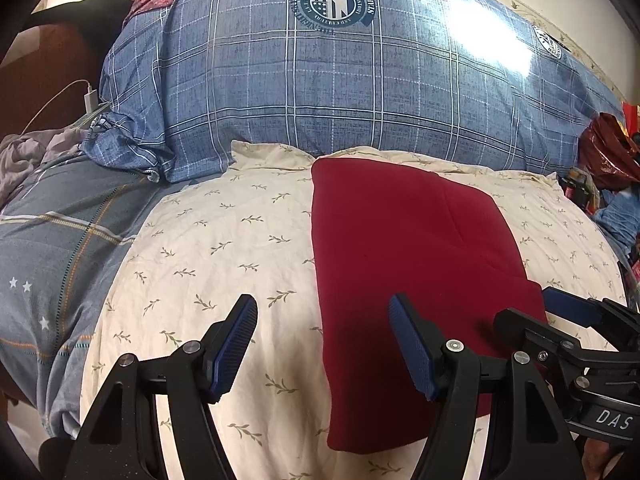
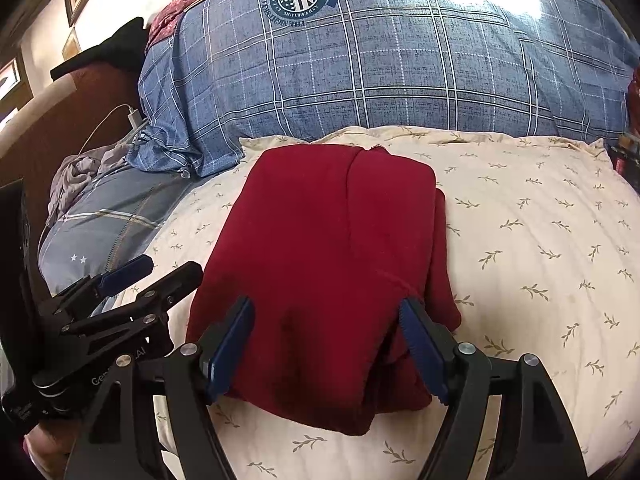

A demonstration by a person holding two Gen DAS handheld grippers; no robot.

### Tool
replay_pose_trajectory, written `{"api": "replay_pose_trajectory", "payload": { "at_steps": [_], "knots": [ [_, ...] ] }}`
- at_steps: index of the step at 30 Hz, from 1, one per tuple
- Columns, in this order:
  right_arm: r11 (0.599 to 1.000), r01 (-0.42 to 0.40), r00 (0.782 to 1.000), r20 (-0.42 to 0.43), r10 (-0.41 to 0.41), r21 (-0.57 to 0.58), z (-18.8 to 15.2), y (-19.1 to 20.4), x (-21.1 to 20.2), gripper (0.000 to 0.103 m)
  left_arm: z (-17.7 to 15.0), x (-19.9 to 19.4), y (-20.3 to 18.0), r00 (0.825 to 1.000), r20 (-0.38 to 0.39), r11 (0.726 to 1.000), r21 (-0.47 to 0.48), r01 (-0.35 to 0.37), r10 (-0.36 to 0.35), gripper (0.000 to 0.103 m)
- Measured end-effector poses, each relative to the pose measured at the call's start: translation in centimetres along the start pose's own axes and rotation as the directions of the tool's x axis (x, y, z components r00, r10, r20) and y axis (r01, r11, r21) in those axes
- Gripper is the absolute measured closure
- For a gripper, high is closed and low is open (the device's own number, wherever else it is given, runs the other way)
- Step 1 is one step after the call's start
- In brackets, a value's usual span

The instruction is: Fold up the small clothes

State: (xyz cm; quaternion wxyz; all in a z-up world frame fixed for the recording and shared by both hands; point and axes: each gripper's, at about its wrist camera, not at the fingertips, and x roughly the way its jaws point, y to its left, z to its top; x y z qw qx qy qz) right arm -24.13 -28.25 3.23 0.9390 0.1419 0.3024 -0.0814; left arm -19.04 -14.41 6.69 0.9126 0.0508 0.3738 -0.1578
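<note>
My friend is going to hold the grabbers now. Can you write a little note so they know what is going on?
Left gripper: open, nothing in it, held above the cream pillow just beside the red garment's near edge.
Right gripper: open, its fingers on either side of the garment's near end, not pinching it.
Red garment: lies folded into a neat rectangle on the cream pillow, in front of the blue plaid quilt.
Done: this piece looks folded.
Left: probably lift it aside, or tidy the looser layer on its right edge. No other small clothes waiting to be folded are clearly in view.
</note>
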Motion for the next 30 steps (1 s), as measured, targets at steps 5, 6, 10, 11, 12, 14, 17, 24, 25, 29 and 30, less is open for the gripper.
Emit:
{"api": "replay_pose_trajectory", "payload": {
  "at_steps": [5, 6, 10, 11, 12, 14, 17, 24, 25, 29, 30],
  "knots": [
    [1.0, 0.001, 1.0, 0.0, -0.001, -0.003, -0.1, 0.0, 0.0, 0.025, 0.0, 0.1, 0.0, 1.0, -0.001, 1.0, -0.002, 0.001, -0.001, 0.036],
    [1.0, 0.002, 1.0, 0.001, -0.002, -0.002, -0.1, 0.0, 0.0, 0.025, 0.0, 0.1, 0.0, 1.0, -0.002, 1.0, -0.002, 0.0, 0.0, 0.036],
    [1.0, 0.001, 1.0, 0.0, -0.001, -0.003, -0.1, 0.0, 0.0, 0.025, 0.0, 0.2, 0.0, 1.0, -0.007, 1.0, -0.004, 0.002, -0.002, 0.035],
    [1.0, 0.001, 1.0, -0.001, -0.001, -0.001, -0.1, 0.0, 0.0, 0.025, 0.0, 0.2, 0.0, 1.0, -0.007, 1.0, -0.004, 0.001, -0.001, 0.035],
    [1.0, 0.0, 1.0, -0.001, 0.0, 0.0, -0.1, 0.0, 0.0, 0.025, 0.0, 0.2, 0.0, 1.0, -0.007, 1.0, -0.005, 0.001, -0.001, 0.036],
    [1.0, -0.001, 1.0, -0.001, 0.001, 0.0, -0.1, 0.0, 0.1, 0.025, 0.0, 0.2, 0.0, 1.0, -0.007, 1.0, -0.003, 0.004, -0.004, 0.035],
    [1.0, 0.001, 1.0, -0.002, -0.001, -0.003, -0.1, 0.1, 0.1, 0.024, 0.0, 0.3, 0.0, 1.0, -0.005, 1.0, -0.004, 0.001, -0.001, 0.036],
    [1.0, 0.003, 1.0, -0.004, -0.003, -0.007, 0.0, 0.1, 0.3, 0.023, 0.0, 0.4, 0.1, 1.0, -0.004, 1.0, -0.008, 0.008, -0.008, 0.035],
    [1.0, 0.003, 1.0, -0.004, -0.003, -0.008, 0.0, 0.1, 0.3, 0.022, 0.0, 0.4, 0.1, 1.0, -0.003, 1.0, -0.005, 0.013, -0.013, 0.035],
    [1.0, -0.003, 1.0, -0.011, 0.003, 0.002, 0.4, -0.6, 0.5, 0.023, 0.3, 0.9, 1.1, 0.997, -0.023, 0.997, -0.042, 0.069, -0.07, 0.035],
    [1.0, 0.002, 1.0, -0.009, -0.002, 0.01, 0.6, -1.1, 0.5, 0.023, 0.5, 1.1, 1.7, 0.997, -0.028, 0.996, -0.056, 0.073, -0.075, 0.035]
  ]
}}
